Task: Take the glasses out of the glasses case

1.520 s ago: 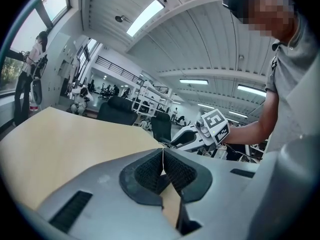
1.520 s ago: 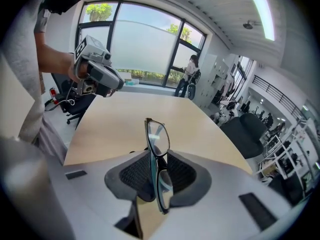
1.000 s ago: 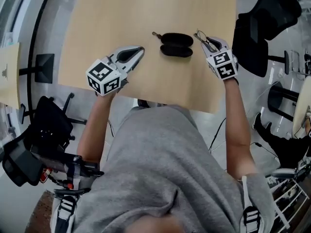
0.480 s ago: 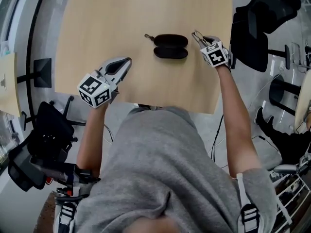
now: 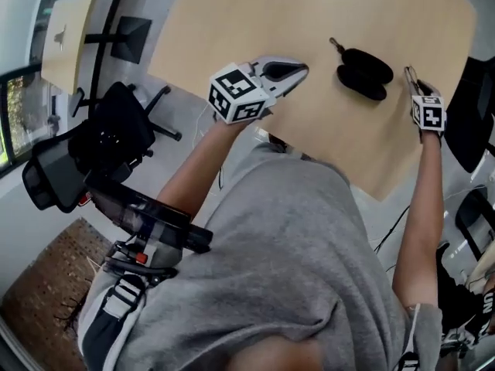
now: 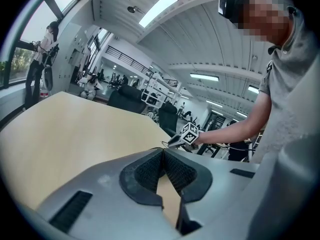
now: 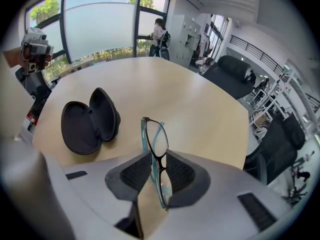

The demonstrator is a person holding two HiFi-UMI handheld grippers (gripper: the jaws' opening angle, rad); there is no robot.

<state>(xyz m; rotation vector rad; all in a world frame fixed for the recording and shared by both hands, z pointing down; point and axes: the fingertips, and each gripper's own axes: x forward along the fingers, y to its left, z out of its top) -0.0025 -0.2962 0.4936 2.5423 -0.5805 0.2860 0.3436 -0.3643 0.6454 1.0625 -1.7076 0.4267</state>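
Note:
The black glasses case (image 5: 363,72) lies open on the wooden table (image 5: 325,22); in the right gripper view both halves of the case (image 7: 90,121) show bare black lining. The glasses (image 7: 156,141), with a teal and black frame, stand on edge between the pads of my right gripper (image 7: 152,156). That gripper is shut on them, its jaws having just closed a little. In the head view the right gripper (image 5: 415,87) sits low over the table just right of the case, the glasses (image 5: 408,74) sticking out ahead. My left gripper (image 5: 298,69) hovers left of the case, shut and holding nothing.
The table's near edge runs just behind both grippers. A black office chair (image 5: 116,134) and a small side table (image 5: 66,41) stand left of the table, and more chairs (image 7: 235,66) beyond its far side. A person (image 7: 159,34) stands by the windows.
My right gripper has come down toward the table with the glasses, staying just right of the case. The left gripper has hardly moved. The head view has swung left and tilted.

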